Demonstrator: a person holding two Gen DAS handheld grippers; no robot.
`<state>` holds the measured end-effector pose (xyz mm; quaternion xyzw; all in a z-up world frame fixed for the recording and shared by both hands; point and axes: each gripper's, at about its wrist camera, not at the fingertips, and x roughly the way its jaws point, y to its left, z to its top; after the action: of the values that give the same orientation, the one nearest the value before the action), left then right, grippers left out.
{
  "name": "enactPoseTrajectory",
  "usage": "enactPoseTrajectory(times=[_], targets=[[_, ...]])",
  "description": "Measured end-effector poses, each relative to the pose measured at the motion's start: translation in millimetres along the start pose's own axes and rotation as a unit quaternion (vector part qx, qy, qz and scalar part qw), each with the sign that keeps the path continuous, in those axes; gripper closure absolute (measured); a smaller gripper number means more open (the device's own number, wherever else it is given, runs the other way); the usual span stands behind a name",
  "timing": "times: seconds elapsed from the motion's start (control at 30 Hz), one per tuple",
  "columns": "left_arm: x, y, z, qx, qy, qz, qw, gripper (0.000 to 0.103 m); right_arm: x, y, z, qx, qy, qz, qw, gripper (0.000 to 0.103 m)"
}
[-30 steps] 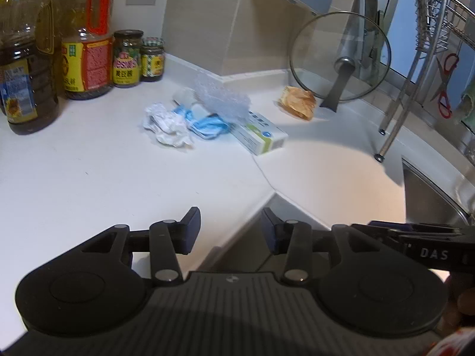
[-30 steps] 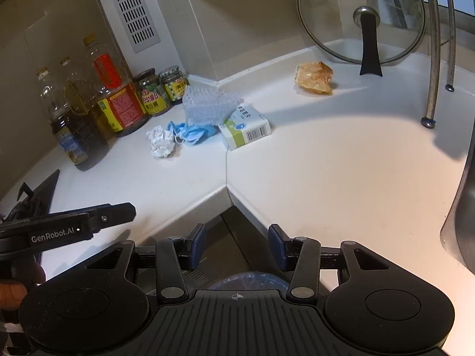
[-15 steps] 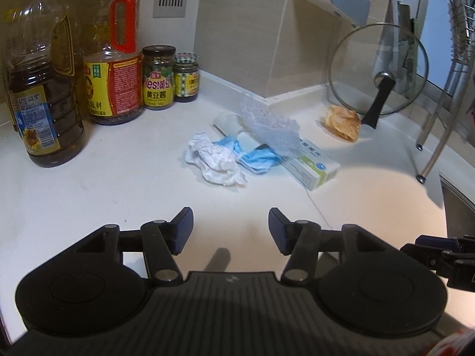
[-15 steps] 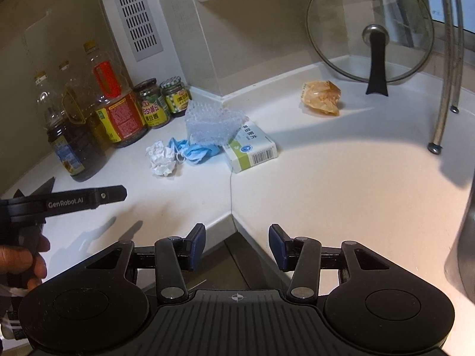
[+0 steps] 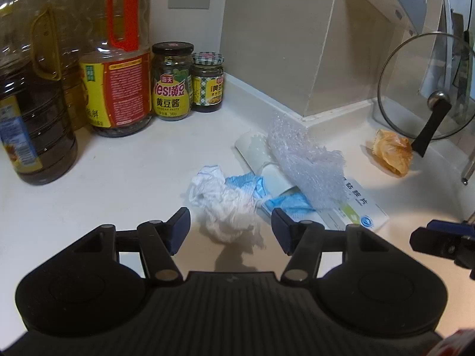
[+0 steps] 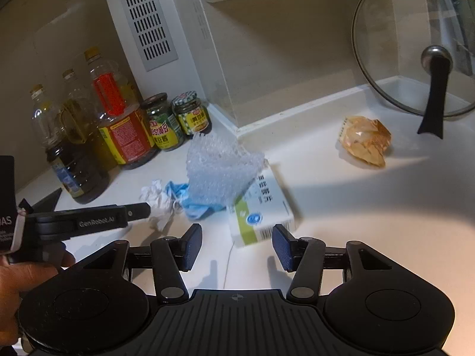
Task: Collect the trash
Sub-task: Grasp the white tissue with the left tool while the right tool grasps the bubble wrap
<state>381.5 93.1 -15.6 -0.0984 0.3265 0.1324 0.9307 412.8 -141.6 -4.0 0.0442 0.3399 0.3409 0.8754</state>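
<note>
Approach step: left gripper (image 5: 228, 226) gapes empty near crumpled tissue (image 5: 222, 204); right gripper (image 6: 236, 244), jaws opening, faces box (image 6: 261, 207); next, close.

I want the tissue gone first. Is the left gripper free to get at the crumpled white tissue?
Probably yes. The left gripper is empty, jaws apart, with the crumpled white tissue just ahead between its fingertips; only the blue mask touches it.

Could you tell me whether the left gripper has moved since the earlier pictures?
Yes. The left gripper has advanced over the counter toward the crumpled tissue.
</note>
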Motion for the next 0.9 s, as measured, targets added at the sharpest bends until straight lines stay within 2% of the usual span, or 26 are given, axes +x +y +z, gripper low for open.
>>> enactPoseTrajectory(times=[0.17, 0.2, 0.23, 0.43, 0.63, 0.9], targets=[[29, -6, 2, 0.008, 0.021, 0.014, 0.9997, 0.052, 21, -13, 11, 0.007, 0.008, 0.013, 1.000, 0.050], [32, -6, 1, 0.014, 0.024, 0.017, 0.9995, 0.055, 24, -15, 12, 0.008, 0.007, 0.015, 1.000, 0.050], [34, -7, 1, 0.018, 0.024, 0.019, 0.9994, 0.064, 28, -17, 14, 0.009, 0.009, 0.016, 1.000, 0.050], [28, -2, 1, 0.020, 0.024, 0.020, 0.9993, 0.080, 46, -20, 21, 0.016, 0.012, 0.028, 0.999, 0.050], [4, 8, 7, -0.003, 0.008, 0.011, 0.9999, 0.084, 69, -16, 30, 0.019, 0.011, 0.032, 0.999, 0.050], [-17, 19, 7, -0.037, -0.002, -0.002, 0.9993, 0.084, 100, -5, 36, -0.007, 0.012, 0.010, 1.000, 0.050]])
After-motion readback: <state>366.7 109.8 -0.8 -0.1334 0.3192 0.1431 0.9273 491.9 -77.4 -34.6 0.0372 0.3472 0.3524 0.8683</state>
